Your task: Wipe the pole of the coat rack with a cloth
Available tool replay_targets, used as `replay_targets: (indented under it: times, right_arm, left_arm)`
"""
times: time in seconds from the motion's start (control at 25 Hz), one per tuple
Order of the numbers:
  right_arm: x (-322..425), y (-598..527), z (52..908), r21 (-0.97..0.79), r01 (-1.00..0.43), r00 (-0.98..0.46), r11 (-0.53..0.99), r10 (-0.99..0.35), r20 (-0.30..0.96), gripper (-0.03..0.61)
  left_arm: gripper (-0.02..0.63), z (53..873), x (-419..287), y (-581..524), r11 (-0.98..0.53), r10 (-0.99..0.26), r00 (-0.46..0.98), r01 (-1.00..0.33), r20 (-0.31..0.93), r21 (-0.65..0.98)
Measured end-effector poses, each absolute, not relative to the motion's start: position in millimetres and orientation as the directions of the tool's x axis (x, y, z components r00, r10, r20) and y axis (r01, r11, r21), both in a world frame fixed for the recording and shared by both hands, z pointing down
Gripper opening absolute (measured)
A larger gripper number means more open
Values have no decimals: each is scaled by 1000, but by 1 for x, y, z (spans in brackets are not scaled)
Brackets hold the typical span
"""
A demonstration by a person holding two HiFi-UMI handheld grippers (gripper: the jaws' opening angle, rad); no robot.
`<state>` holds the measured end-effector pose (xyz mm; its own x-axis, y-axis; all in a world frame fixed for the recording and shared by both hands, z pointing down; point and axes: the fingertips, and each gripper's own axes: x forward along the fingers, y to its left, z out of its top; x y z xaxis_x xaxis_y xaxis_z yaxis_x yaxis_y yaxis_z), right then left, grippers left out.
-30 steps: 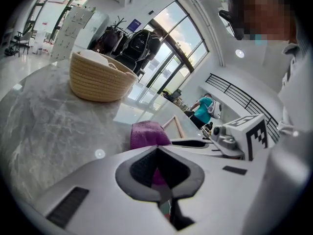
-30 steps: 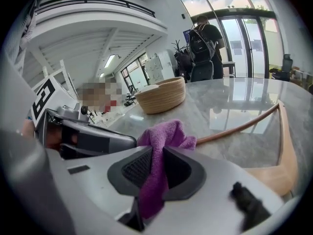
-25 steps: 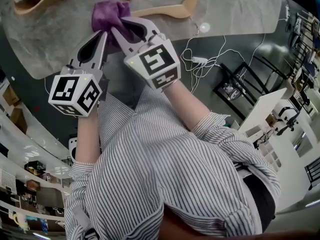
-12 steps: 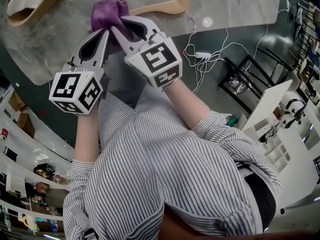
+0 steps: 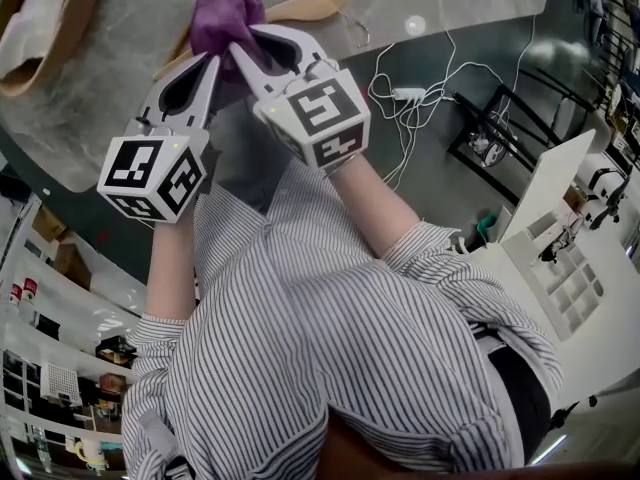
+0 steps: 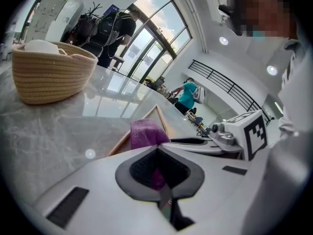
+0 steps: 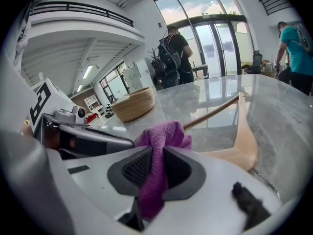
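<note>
A crumpled purple cloth point(image 5: 225, 16) is held up over the marble table point(image 5: 110, 88), pinched from two sides. My left gripper point(image 5: 212, 60) is shut, with a strip of the cloth point(image 6: 146, 132) showing between its jaws and bunching past the tips point(image 6: 156, 147). My right gripper point(image 5: 238, 46) is shut on the cloth point(image 7: 164, 133), which runs down through the jaws point(image 7: 157, 150). The two grippers meet at the tips, side by side. No coat rack pole is in view.
A wooden hanger point(image 5: 310, 6) lies on the table just beyond the cloth, and a woven basket point(image 5: 40, 28) stands at the far left. White cables point(image 5: 410, 108), a black stand point(image 5: 490, 138) and a white shelf unit point(image 5: 560, 258) are on the floor to the right.
Both grippers, still shut on the cloth, have shifted together across the table and rolled a little. The cloth now sits in front of the hanger's arm.
</note>
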<state>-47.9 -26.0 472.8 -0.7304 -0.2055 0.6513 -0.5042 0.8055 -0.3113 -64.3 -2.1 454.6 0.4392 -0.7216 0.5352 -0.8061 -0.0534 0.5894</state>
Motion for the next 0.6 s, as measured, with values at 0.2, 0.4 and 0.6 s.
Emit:
replay_targets:
  times: [0.2, 0.4, 0.6]
  right_arm:
    - [-26, -42, 470, -294, -561, -708, 774, -265, 655, 67]
    - [-2, -59, 468, -278, -617, -680, 737, -321, 659, 67]
    - [20, -74, 468, -264, -663, -652, 700, -369, 662, 67]
  left_arm:
    - [8, 454, -41, -15, -109, -690, 493, -794, 529, 599]
    - [8, 453, -19, -28, -169, -650, 548, -779, 526, 603]
    - [8, 453, -1, -41, -226, -614, 592, -766, 522, 601]
